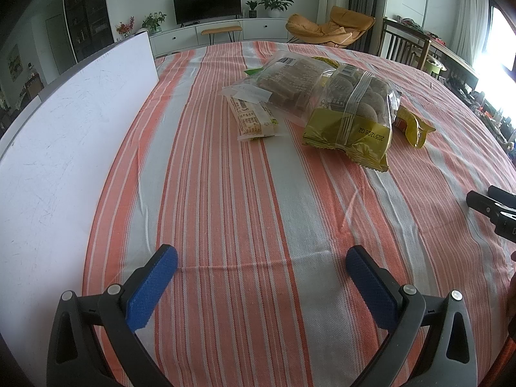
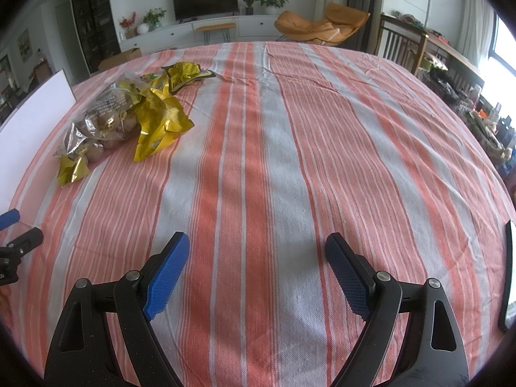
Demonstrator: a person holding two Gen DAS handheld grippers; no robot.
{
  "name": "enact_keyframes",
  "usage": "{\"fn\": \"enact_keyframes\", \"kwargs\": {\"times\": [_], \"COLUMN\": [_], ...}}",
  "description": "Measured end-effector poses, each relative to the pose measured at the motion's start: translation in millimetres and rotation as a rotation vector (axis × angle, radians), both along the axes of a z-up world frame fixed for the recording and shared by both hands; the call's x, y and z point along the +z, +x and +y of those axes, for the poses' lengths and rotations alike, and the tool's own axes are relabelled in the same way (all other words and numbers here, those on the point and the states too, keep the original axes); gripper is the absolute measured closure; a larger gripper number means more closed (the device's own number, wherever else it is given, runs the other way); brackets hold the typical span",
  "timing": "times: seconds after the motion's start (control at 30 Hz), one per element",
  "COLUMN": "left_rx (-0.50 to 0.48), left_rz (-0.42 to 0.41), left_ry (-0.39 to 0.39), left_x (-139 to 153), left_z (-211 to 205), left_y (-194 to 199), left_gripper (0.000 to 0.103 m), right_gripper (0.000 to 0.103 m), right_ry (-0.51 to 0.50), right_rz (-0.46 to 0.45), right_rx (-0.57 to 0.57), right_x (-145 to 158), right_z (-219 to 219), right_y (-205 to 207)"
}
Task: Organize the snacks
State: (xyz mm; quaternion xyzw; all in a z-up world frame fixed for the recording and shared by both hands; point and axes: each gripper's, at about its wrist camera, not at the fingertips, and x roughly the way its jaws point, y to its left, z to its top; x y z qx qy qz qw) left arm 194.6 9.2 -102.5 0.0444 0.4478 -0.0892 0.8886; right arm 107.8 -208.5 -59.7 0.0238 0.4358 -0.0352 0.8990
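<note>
1. Snack bags, crinkly clear and gold plastic, heaped upper centre of the left view, upper left of the right view.
2. Striped woven tablecloth beneath them.
3. Flat white board at left.
4. Left gripper spread, empty.
5. Right gripper spread, empty; ribbed blue pads.

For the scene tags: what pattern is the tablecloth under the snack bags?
Orange-red and pale grey-white stripes on the tablecloth; clearest in the right wrist view.
</note>
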Motion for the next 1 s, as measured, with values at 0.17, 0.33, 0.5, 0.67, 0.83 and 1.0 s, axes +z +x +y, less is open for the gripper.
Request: {"fn": "enact_keyframes", "kwargs": {"times": [0.17, 0.33, 0.5, 0.67, 0.83, 1.0], "left_rx": [0.0, 0.0, 0.001, 0.001, 0.001, 0.001], "left_rz": [0.0, 0.0, 0.001, 0.001, 0.001, 0.001], "left_ry": [0.001, 0.001, 0.001, 0.001, 0.0, 0.0], "left_x": [0.1, -0.1, 0.1, -0.1, 1.5, 2.1], "left_z": [-0.5, -0.1, -0.4, -0.1, 0.5, 0.3], "left_y": [-1.2, -0.1, -0.6, 0.6, -5.9, -5.6], "left_gripper": [0.0, 0.0, 0.0, 0.0, 0.0, 0.0], "right_gripper": [0.014, 0.014, 0.015, 0.015, 0.023, 0.056], "right_ry": [-0.004, -0.004, 0.022, -0.072, -0.083, 0.039], "right_rz": [0.001, 0.004, -0.015, 0.174, 0.215, 0.179], "right_rx": [-0.001, 0.001, 0.132, 0.347, 0.305, 0.208], "right_x": [-0.1, 0.1, 21.4, 20.2, 9.7, 14.0], "right_z": [0.2, 0.3, 9.2, 51.8, 77.0, 69.1], "right_y": [-0.4, -0.1, 34.9, 113.1, 156.1, 139.9]}}
